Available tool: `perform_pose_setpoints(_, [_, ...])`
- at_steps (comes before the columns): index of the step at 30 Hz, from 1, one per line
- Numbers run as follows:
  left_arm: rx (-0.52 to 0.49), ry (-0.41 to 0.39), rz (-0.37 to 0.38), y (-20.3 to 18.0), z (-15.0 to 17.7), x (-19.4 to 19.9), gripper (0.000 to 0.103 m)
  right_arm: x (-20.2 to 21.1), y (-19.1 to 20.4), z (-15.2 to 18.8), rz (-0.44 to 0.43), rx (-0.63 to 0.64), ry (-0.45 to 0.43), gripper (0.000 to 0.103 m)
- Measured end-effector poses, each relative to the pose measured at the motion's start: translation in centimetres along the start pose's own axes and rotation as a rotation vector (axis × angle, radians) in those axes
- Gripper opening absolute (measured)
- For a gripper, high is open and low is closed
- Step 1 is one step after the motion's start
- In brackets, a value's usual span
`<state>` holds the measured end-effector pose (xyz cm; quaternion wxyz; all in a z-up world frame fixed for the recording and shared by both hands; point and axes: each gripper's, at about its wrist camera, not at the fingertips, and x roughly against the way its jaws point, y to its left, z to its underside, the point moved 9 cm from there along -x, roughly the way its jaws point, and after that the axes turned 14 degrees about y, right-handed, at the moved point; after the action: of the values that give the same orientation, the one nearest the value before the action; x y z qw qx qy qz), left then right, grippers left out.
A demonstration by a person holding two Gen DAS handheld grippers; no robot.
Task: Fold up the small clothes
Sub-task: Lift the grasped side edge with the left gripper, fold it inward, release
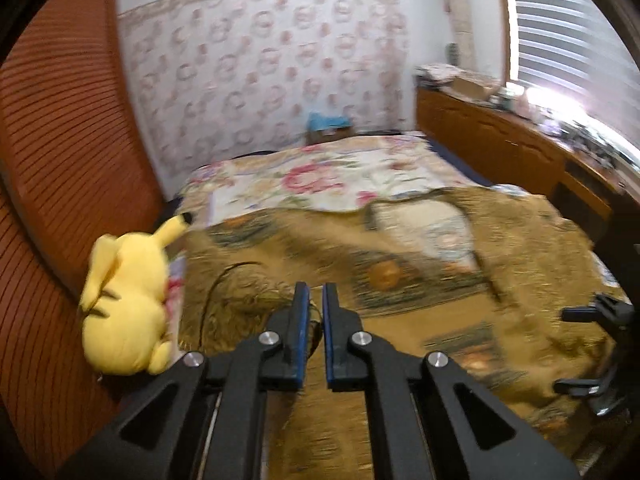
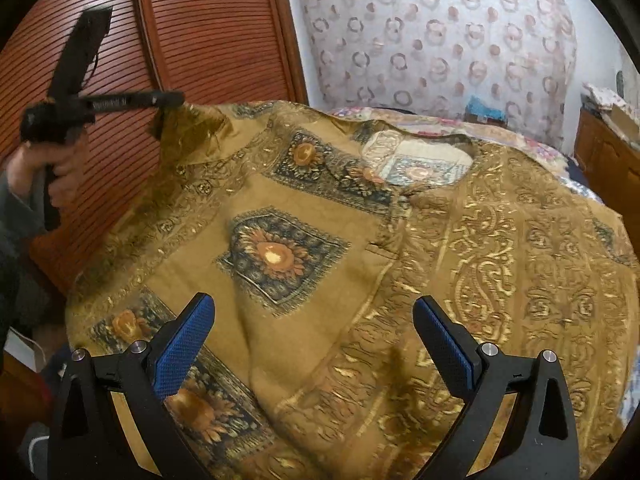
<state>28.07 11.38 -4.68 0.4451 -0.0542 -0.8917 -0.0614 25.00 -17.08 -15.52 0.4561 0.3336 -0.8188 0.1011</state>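
Note:
A mustard-gold shirt (image 2: pixel 320 240) with dark sunflower patches and paisley bands lies spread across the bed, its neck opening (image 2: pixel 420 160) toward the far wall. My left gripper (image 2: pixel 176 100), held by a hand (image 2: pixel 60 168), is shut on the shirt's left sleeve end and holds it lifted off the bed. In the left wrist view its blue pads (image 1: pixel 315 292) stand almost together, with a pinch of fabric low between them and the shirt (image 1: pixel 400 280) beyond. My right gripper (image 2: pixel 314 312) hovers open over the shirt's near hem, nothing between its fingers; it also shows at the right edge (image 1: pixel 568 350).
A yellow plush toy (image 1: pixel 128 308) lies at the bed's left edge beside the louvred wooden wardrobe (image 2: pixel 200 40). A floral bedspread (image 1: pixel 320 184) covers the far part of the bed. A cluttered wooden dresser (image 1: pixel 500 140) runs along the right under the window.

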Motion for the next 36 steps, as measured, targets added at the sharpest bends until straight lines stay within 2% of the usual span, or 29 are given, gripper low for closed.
perform_pose_setpoints(2, [-0.043, 0.004, 0.046, -2.8, -0.5, 0.2, 0.003, 0.4, -0.4, 0.2, 0.002, -0.006, -0.003, 0.101])
perform_pose_setpoints(5, [-0.069, 0.006, 0.061, -5.2, -0.9, 0.6, 0.003, 0.9, -1.1, 0.6, 0.002, -0.022, -0.013, 0.101])
perform_pose_setpoints(9, [-0.081, -0.003, 0.1, -6.3, -1.1, 1.6, 0.012, 1.3, -2.0, 1.0, 0.004, -0.044, -0.016, 0.101])
perform_pose_setpoints(11, [-0.089, -0.006, 0.118, -6.6, -1.1, 2.4, 0.019, 1.4, -2.4, 1.2, 0.007, -0.052, -0.019, 0.101])
perform_pose_setpoints(13, [-0.088, -0.007, 0.121, -6.4, -0.7, 2.9, 0.035, 1.5, -2.7, 1.2, 0.009, -0.059, -0.024, 0.101])
perform_pose_setpoints(15, [-0.081, -0.003, 0.105, -6.0, -0.2, 2.8, 0.046, 1.6, -2.8, 1.1, 0.008, -0.064, -0.028, 0.101])
perform_pose_setpoints(17, [-0.061, 0.024, 0.086, -4.8, 0.6, 2.2, 0.055, 1.6, -2.9, 1.0, 0.006, -0.066, -0.032, 0.101])
perform_pose_setpoints(18, [-0.045, 0.041, 0.088, -4.0, 1.4, 1.6, 0.064, 1.6, -2.8, 0.9, 0.005, -0.065, -0.032, 0.101])
perform_pose_setpoints(25, [0.047, 0.133, 0.069, 0.7, 4.7, -3.1, 0.064, 1.3, -2.3, 1.0, 0.007, -0.048, -0.026, 0.101])
perform_pose_setpoints(31, [0.116, 0.14, 0.005, 4.7, 5.1, -6.3, 0.064, 0.7, -2.2, 0.9, 0.008, -0.04, -0.011, 0.101])
perform_pose_setpoints(36, [0.154, 0.147, 0.009, 6.6, 5.2, -8.6, 0.064, -0.1, -2.1, 0.3, 0.023, -0.023, 0.008, 0.101])
